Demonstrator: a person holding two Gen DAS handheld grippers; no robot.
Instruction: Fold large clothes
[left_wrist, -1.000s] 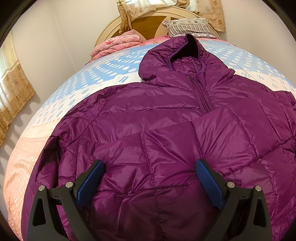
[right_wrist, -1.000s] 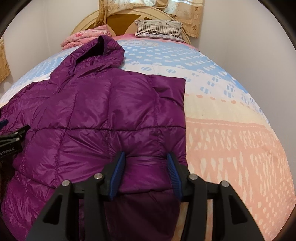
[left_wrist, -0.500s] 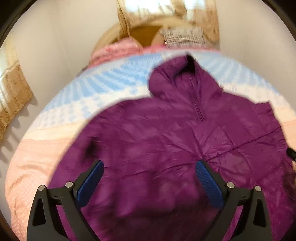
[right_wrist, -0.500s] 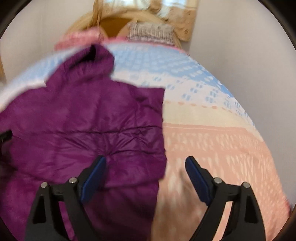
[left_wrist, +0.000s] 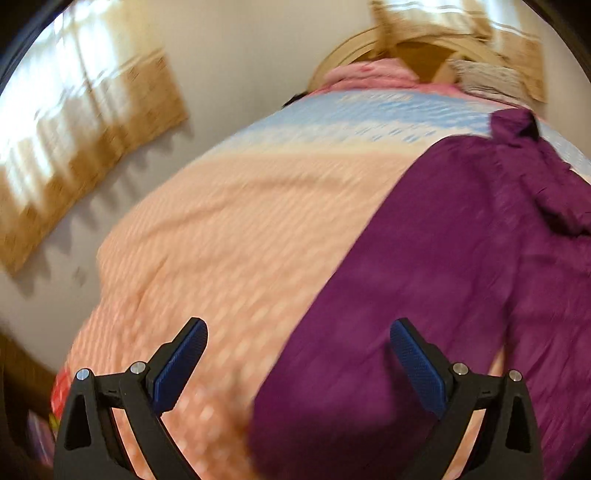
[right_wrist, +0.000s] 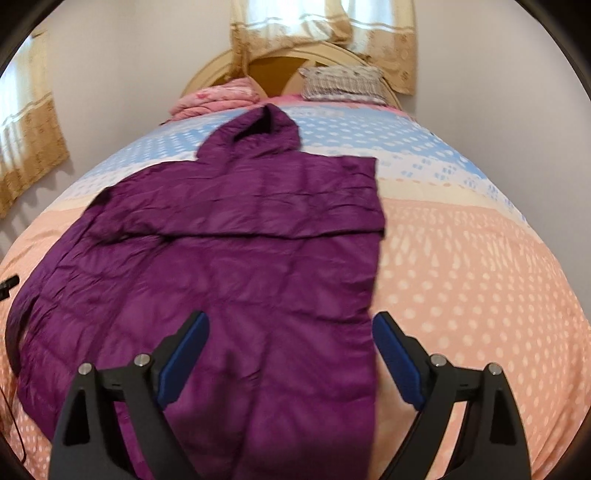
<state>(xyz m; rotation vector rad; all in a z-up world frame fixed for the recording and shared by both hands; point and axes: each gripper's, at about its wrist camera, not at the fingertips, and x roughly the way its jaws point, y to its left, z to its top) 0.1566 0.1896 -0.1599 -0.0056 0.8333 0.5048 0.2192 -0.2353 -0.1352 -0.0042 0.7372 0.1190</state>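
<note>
While both wrist views point down at the bed (right_wrist: 480, 266), I log the purple hooded jacket (right_wrist: 236, 236) lying flat on the bedspread, hood toward 12 o'clock near the headboard (right_wrist: 221, 70), its 3 o'clock side folded in to a straight edge. My right hand-held gripper (right_wrist: 291, 338) has just been opening; its jaws stand wide above the jacket's lower hem, released, nothing pinched. My left hand-held gripper (left_wrist: 298, 345) is released too, hovering over the jacket's 9 o'clock edge (left_wrist: 443, 280) with bare bedspread under its left finger. Left view is motion-blurred.
</note>
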